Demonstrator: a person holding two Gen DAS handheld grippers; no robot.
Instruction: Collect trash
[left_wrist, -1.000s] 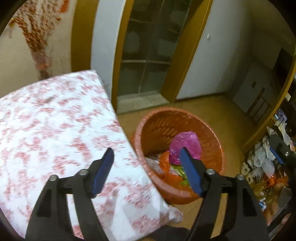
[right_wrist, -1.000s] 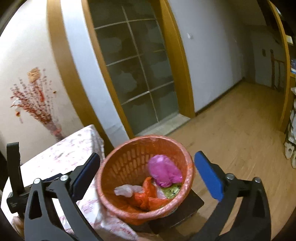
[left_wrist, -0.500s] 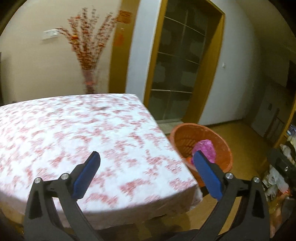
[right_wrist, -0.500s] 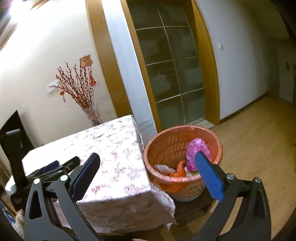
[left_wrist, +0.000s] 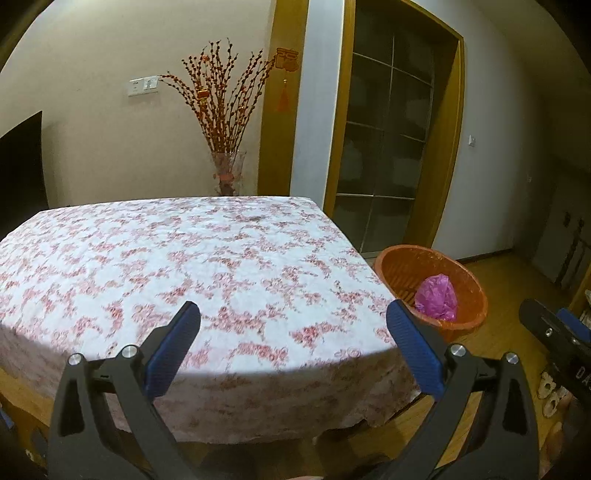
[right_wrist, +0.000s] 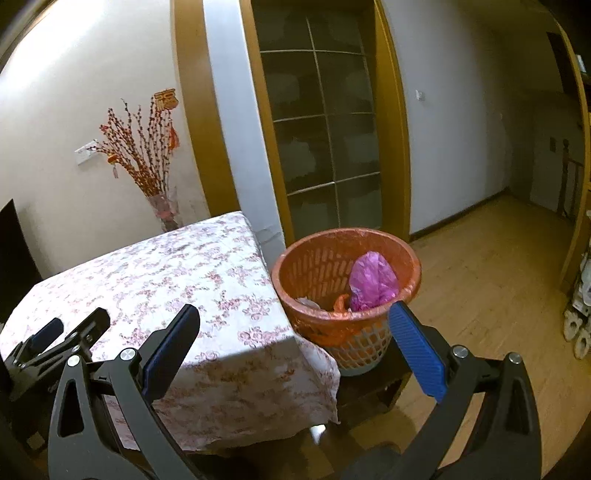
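An orange trash basket (right_wrist: 347, 295) stands on a dark stool beside the table's right corner; it also shows in the left wrist view (left_wrist: 428, 291). Inside lie a crumpled pink plastic bag (right_wrist: 371, 282), also in the left wrist view (left_wrist: 436, 297), and some orange and white scraps (right_wrist: 340, 302). My left gripper (left_wrist: 293, 347) is open and empty, held before the table's front edge. My right gripper (right_wrist: 293, 345) is open and empty, held back from the basket. The left gripper also shows low on the left in the right wrist view (right_wrist: 70, 334).
A table with a white and pink flowered cloth (left_wrist: 184, 258) fills the left. A glass vase of red branches (left_wrist: 227, 173) stands behind it. A glass door with a wooden frame (right_wrist: 325, 129) is behind the basket. Wooden floor (right_wrist: 498, 295) stretches right.
Both grippers have pulled back and up from the basket. The left one has swung left over the table's front and opened wider. The basket now looks smaller and farther off.
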